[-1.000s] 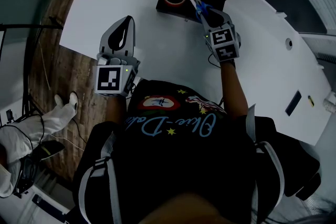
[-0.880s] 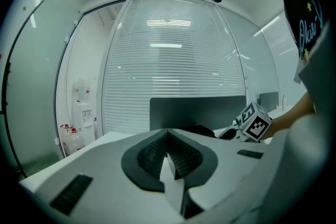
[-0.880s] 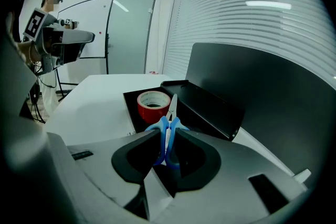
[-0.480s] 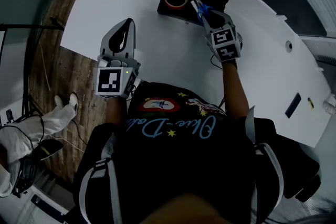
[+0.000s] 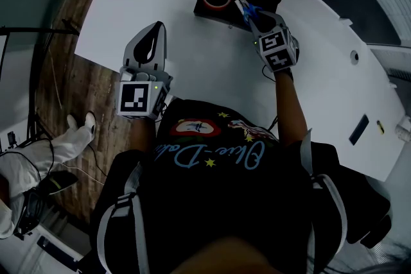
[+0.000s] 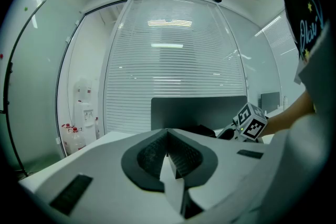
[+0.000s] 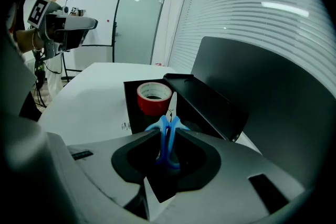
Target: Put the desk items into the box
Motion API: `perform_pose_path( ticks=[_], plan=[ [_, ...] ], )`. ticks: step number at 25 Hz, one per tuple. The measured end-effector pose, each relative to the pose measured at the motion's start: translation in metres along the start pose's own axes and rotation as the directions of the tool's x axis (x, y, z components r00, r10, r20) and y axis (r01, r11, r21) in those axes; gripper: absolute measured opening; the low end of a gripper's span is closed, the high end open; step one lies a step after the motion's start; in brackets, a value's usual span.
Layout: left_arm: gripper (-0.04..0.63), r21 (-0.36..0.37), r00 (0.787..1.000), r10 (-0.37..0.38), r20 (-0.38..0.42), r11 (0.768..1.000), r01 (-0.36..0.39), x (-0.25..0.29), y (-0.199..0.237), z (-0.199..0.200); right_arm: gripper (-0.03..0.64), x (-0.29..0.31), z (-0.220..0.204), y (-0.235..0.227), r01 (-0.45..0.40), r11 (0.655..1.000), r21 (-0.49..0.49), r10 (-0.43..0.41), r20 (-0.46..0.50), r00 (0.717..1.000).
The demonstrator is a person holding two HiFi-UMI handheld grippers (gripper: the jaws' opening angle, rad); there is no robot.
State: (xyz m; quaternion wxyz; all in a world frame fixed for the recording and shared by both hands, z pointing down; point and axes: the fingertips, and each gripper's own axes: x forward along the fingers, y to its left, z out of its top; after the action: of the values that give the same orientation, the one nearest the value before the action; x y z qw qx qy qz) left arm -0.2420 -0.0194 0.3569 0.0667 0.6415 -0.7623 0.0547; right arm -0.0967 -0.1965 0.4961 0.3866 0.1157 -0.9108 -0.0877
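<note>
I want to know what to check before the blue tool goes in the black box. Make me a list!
1. Grip: the right gripper is clamped on the blue-handled tool. Ok.
2. Aim: the tool's tip points over the black box. Ok.
3. Box open: its lid stands up at the back. Ok.
4. Room inside: the red tape roll fills one corner, and the space beside it is too dark to judge. Cannot tell.
5. Other hand: the left gripper is shut, empty and over the white table, away from the box. Ok.
</note>
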Motion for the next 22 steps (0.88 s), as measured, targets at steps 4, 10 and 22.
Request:
perform_pose_path(
  ticks=[4,10,22],
  plan=[
    [-0.003,-0.003,1.0,0.004,0.0,1.0,-0.004,0.0,0.001,-0.001,0.103,0.006,-0.004,0.0,0.002,0.999,0.032,-0.003,0.018,1.0],
    [-0.003,0.005,1.0,0.003,0.005,1.0,-0.003,0.001,0.001,-0.001,0.103,0.01,-0.012,-0.002,-0.002,1.0,-0.005,0.002,-0.007,1.0],
    [-0.003,0.005,1.0,0.0,0.004,1.0,0.0,0.0,0.0,0.001,0.089,0.008,-0.008,0.001,-0.005,1.0,-0.021,0.005,0.013,1.0]
  ],
)
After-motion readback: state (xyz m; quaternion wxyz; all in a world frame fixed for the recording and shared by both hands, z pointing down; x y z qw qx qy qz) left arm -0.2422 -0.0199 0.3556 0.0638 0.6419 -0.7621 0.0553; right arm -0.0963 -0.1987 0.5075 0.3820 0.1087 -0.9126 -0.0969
